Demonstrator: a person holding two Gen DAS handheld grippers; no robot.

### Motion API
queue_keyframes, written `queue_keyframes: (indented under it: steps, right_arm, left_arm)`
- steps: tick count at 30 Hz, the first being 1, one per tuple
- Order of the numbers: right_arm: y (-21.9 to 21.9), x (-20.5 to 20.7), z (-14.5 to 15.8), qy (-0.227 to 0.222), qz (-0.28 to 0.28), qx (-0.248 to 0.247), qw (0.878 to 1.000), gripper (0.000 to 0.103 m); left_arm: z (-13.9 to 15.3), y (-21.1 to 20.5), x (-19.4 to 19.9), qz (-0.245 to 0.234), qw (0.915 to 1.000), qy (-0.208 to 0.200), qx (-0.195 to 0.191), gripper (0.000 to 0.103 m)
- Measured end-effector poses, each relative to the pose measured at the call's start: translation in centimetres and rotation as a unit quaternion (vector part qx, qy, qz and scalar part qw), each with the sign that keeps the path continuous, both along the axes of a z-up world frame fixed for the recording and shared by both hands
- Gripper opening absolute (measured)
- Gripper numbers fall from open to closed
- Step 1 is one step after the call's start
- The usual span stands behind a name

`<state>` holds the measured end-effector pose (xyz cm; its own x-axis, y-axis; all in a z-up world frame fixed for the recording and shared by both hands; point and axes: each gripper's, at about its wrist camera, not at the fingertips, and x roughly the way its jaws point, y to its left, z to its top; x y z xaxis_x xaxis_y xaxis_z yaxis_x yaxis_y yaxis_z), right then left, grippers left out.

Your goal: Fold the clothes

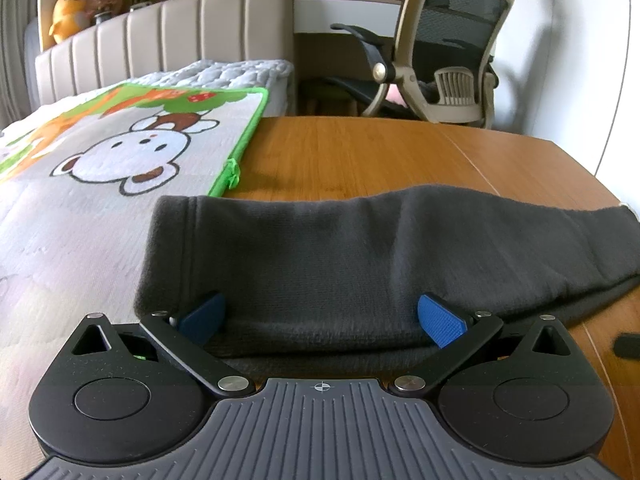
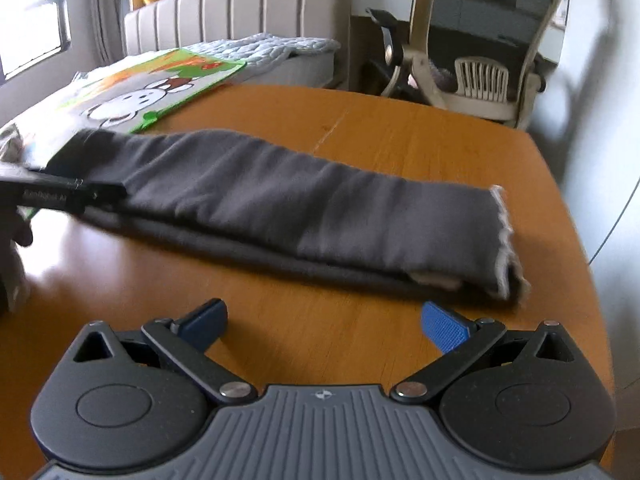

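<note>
- Left wrist view: I found my left gripper (image 1: 322, 320) with its jaws spread wide, the blue pads (image 1: 442, 320) set at either side of the near edge of the dark grey garment (image 1: 320, 248). The cloth lay between the pads, but I could not tell whether either pad touched it.
- Same view: the garment lay folded into a long band, layered at the near edge, running across the wooden table (image 1: 360, 152). Its left end rested on a cartoon-print mat (image 1: 120, 152) with a green border, which overlapped the table's left side.
- Same view: beyond the table I noted a padded headboard (image 1: 180, 36), a yellow plush toy (image 1: 68, 14) on the shelf behind it, and a mesh office chair (image 1: 452, 48) to the right.
- Right wrist view: my right gripper (image 2: 324, 326) had its jaws spread apart over bare tabletop, just short of the garment (image 2: 300, 200) and gripping nothing.
- Same view: the garment stretched from the mat (image 2: 140, 92) at the left to a frayed pale edge at the right, on the table (image 2: 400, 128).
- Same view: the left gripper (image 2: 60, 196) entered at the far left edge, against the garment's left end; its jaws were too blurred to judge here. The chair (image 2: 480, 60) stood behind the table.
</note>
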<state>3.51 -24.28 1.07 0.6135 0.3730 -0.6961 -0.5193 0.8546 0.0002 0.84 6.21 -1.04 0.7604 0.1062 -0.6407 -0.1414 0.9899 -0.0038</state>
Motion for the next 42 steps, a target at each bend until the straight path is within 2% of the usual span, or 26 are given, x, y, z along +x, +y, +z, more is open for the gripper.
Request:
queue_keyframes:
  steps: [4,23,42]
  right_arm:
    - [2.3,2.7,-0.8,-0.032,0.003,0.018,0.999,0.103]
    - [2.1,3.4,-0.7,-0.031,0.000,0.020,0.999,0.103]
    - [2.1,3.3,-0.7,-0.031,0.000,0.019,0.999,0.103]
  left_arm:
    - [0.0,0.2,0.2,0.000,1.0000,0.000,0.000,0.103]
    - [0.1,-0.2,0.5,0.005,0.9999,0.003,0.010,0.103]
    - [0.1,0.3,0.1,0.001,0.9999,-0.006,-0.010,0.103]
